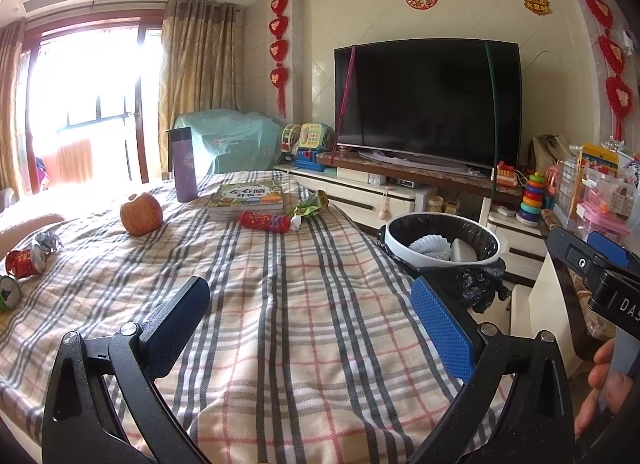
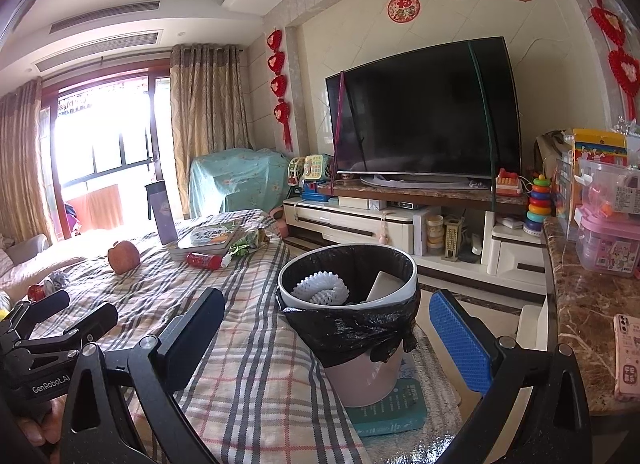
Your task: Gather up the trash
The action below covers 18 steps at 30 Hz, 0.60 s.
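Note:
A pink trash bin (image 2: 362,368) with a black liner stands on the floor beside the plaid-covered table (image 1: 288,304); it also shows in the left wrist view (image 1: 442,242). It holds a white foam net (image 2: 320,288) and a white piece. On the table lie a crushed red can (image 1: 24,262), foil (image 1: 48,242), a green can (image 1: 8,292), a red tube wrapper (image 1: 266,220) and a green snack bag (image 1: 312,205). My left gripper (image 1: 310,328) is open and empty over the table. My right gripper (image 2: 328,340) is open and empty, in front of the bin.
An apple (image 1: 141,213), a purple flask (image 1: 183,163) and books (image 1: 248,199) sit on the table. A TV (image 1: 428,99) on a low cabinet stands behind. A marble counter (image 2: 580,328) with a pink phone (image 2: 628,356) and toy boxes is at right.

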Each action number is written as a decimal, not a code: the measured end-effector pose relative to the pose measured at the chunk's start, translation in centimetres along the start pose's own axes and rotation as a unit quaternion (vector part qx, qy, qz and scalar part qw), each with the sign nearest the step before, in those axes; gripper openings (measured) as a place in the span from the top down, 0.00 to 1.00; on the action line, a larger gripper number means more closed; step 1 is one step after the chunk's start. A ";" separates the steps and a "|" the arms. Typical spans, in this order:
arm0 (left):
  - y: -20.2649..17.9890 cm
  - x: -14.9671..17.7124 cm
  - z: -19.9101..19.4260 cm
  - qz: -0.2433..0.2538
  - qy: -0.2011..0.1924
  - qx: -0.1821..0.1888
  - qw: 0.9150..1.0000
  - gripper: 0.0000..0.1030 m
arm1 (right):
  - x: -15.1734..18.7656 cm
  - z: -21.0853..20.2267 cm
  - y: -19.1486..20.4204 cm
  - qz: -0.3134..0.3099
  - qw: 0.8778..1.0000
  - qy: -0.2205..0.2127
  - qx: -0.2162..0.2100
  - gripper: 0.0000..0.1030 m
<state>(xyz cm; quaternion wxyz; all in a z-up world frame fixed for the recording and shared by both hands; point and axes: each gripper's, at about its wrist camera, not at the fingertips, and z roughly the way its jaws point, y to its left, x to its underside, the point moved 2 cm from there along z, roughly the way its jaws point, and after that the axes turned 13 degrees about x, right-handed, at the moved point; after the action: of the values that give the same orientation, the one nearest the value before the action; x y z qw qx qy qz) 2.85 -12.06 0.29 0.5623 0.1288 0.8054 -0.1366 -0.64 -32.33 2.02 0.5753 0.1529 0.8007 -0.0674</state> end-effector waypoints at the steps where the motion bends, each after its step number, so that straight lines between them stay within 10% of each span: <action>1: -0.1 0.0 0.0 0.000 0.000 0.000 1.000 0.00 | 0.0 0.0 0.0 0.000 1.000 0.000 0.000 0.00; 18: -0.3 0.1 0.1 0.003 0.001 0.001 1.000 0.00 | -0.3 -0.4 0.2 0.000 1.000 -0.004 -0.006 0.00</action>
<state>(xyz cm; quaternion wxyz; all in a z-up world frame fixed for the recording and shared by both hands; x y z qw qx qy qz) 2.78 -12.34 0.22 0.5614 0.1321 0.8056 -0.1357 -0.84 -32.05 2.44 0.5796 0.1492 0.7986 -0.0635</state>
